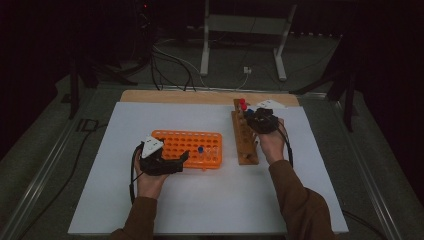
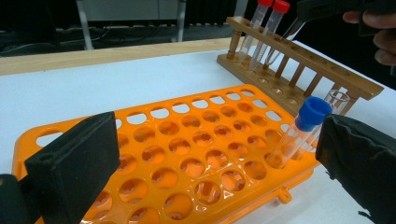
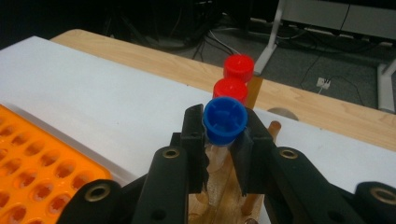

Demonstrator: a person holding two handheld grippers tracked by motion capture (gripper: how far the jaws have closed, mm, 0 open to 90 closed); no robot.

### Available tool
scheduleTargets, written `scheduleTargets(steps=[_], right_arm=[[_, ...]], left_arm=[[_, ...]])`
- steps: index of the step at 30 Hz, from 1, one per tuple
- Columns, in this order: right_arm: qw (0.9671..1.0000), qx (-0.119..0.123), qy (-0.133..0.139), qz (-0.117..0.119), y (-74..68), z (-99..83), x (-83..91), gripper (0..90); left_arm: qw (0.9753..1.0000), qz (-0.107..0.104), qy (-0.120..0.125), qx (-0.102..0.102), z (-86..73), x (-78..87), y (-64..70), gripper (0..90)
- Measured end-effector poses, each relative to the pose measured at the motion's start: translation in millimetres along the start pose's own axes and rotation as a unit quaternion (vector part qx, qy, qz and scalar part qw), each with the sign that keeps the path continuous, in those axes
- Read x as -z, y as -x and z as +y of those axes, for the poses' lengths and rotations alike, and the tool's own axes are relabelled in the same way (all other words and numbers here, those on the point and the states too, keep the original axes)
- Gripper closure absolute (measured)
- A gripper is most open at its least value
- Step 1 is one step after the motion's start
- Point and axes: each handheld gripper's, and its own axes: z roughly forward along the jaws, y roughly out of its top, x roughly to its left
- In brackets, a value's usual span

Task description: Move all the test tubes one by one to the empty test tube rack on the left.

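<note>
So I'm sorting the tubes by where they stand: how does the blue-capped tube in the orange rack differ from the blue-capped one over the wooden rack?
The blue-capped tube in the orange rack stands free and leans in its hole; the blue-capped tube at the wooden rack is clamped by the right tool. The first sits beside an uncapped tube, the second next to two red-capped tubes. Both are clear with blue caps.

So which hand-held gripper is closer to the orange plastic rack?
Left. The left hand-held gripper sits at the orange plastic rack, jaws open; the right hand-held gripper grips a blue-capped tube over the wooden rack.
</note>
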Motion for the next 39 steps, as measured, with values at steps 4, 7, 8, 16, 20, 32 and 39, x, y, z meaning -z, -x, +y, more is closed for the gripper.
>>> scheduleTargets(steps=[4,7,8,16,20,32,39], right_arm=[[1.0,0.001,0.009,0.002,2.0,4.8,7.4,76.5],[0.9999,0.005,0.015,0.005,1.9,8.3,13.4,76.5],[0.9998,0.006,0.017,0.006,1.6,9.3,15.3,76.5],[0.9993,0.005,0.031,0.021,-0.7,14.0,26.7,76.5],[0.9987,0.012,0.037,0.032,-4.1,15.7,32.1,76.5],[0.9958,0.029,0.036,0.079,-28.0,16.6,35.1,76.4],[0.9934,0.03,0.025,0.108,-39.7,15.6,34.6,76.3]], left_arm=[[1.0,0.0,-0.001,0.0,-0.3,-0.7,0.6,0.4],[1.0,-0.001,-0.002,0.0,-0.3,-0.7,0.8,0.4],[1.0,-0.001,-0.002,0.0,-0.3,-0.7,0.9,0.4],[1.0,0.0,0.0,-0.001,-0.2,-0.4,1.0,0.4],[1.0,0.001,0.002,-0.002,0.0,-0.2,1.3,0.4],[1.0,0.004,0.004,-0.005,0.6,-0.3,1.9,0.4],[0.9998,0.007,0.005,-0.015,3.6,-1.6,7.3,0.5]])
